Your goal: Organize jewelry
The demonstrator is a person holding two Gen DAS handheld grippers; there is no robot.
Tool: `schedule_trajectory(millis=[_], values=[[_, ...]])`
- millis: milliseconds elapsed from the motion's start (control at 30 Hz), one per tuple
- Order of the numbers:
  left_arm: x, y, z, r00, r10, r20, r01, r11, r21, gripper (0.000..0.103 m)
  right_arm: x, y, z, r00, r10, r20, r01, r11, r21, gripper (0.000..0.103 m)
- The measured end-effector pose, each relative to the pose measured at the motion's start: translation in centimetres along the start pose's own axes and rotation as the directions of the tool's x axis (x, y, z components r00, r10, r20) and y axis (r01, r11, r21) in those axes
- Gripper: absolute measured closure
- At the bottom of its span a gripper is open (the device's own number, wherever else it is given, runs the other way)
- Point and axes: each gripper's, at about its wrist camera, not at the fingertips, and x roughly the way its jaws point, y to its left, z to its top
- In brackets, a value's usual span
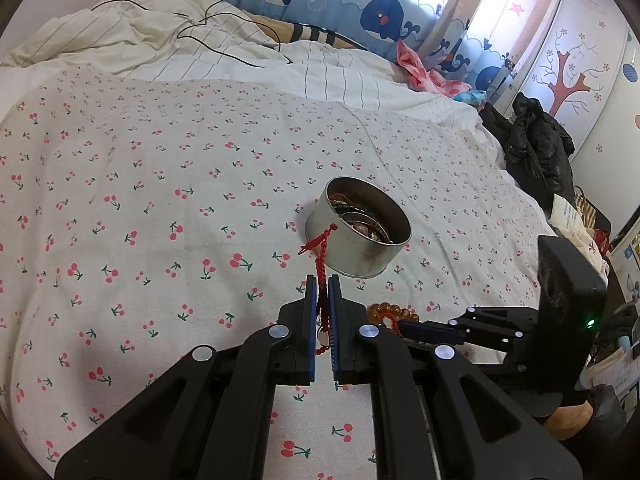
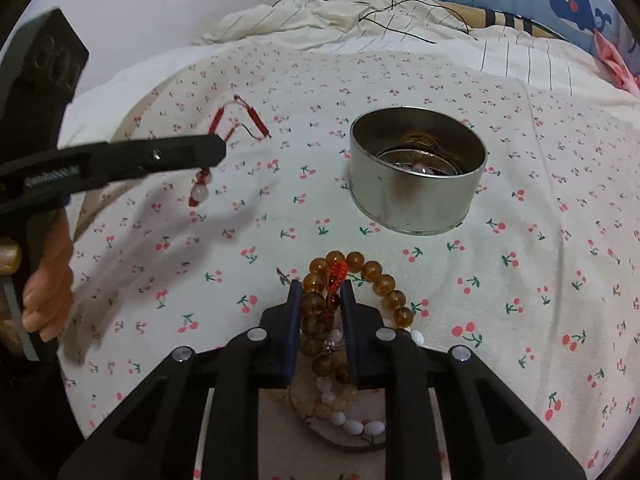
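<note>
My left gripper (image 1: pixel 322 280) is shut on a red cord bracelet (image 1: pixel 320 252) and holds it above the bed, just short of a round metal tin (image 1: pixel 360 256) with jewelry inside. From the right wrist view the left gripper (image 2: pixel 218 148) holds the red cord bracelet (image 2: pixel 240 120), its pale bead hanging, left of the tin (image 2: pixel 416 196). My right gripper (image 2: pixel 320 286) is shut on an amber bead bracelet (image 2: pixel 376 276) lying on the bed. A white bead bracelet (image 2: pixel 352 420) lies under it. The amber beads (image 1: pixel 392 313) and right gripper (image 1: pixel 404 326) show in the left view.
A cherry-print bedsheet (image 1: pixel 160 200) covers the bed. A striped duvet (image 1: pixel 200 52) with a black cable is bunched at the far end. Whale-print curtains (image 1: pixel 360 0) hang behind. Dark clothing (image 1: pixel 536 148) and clutter sit off the bed's right side.
</note>
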Motion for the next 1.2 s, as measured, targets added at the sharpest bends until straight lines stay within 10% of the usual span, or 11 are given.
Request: schedule_trajectory(millis=[400, 600, 667, 833, 900, 1000, 1200], values=[[0.0, 0.1, 0.1, 1.000, 0.004, -0.006, -0.004, 1.000, 0.002, 0.098, -1.0, -1.6, 0.3, 0.991, 0.135, -0.001, -0.134, 0.984, 0.118, 0.086], [0.0, 0.1, 0.1, 1.000, 0.000, -0.005, 0.000, 1.000, 0.002, 0.098, -1.7, -1.9, 0.4, 0.997, 0.048, 0.055, -0.054, 0.991, 0.126, 0.068], [0.1, 0.1, 0.1, 1.000, -0.001, -0.005, 0.001, 1.000, 0.001, 0.098, -2.1, -2.2, 0.6, 0.996, -0.027, 0.081, 0.017, 0.993, 0.119, 0.045], [0.5, 0.1, 0.0, 1.000, 0.000, -0.012, 0.000, 1.000, -0.001, 0.098, 1.2, -2.4, 1.0, 0.999, -0.051, 0.017, 0.049, 0.993, 0.106, 0.044], [0.6, 0.2, 0.0, 1.000, 0.000, -0.012, 0.000, 1.000, -0.005, 0.098, 1.6, -2.4, 0.8, 0.998, -0.059, 0.011, 0.057, 0.993, 0.100, 0.049], [0.6, 0.1, -0.1, 1.000, -0.003, -0.013, 0.003, 1.000, -0.002, 0.098, 0.9, -2.8, 0.8, 0.998, -0.035, 0.056, 0.028, 0.991, 0.129, 0.090], [0.9, -0.2, -0.2, 1.000, -0.014, -0.027, 0.014, 1.000, 0.003, 0.098, -2.3, -3.1, 1.3, 0.988, 0.023, 0.156, -0.048, 0.986, 0.157, 0.095]])
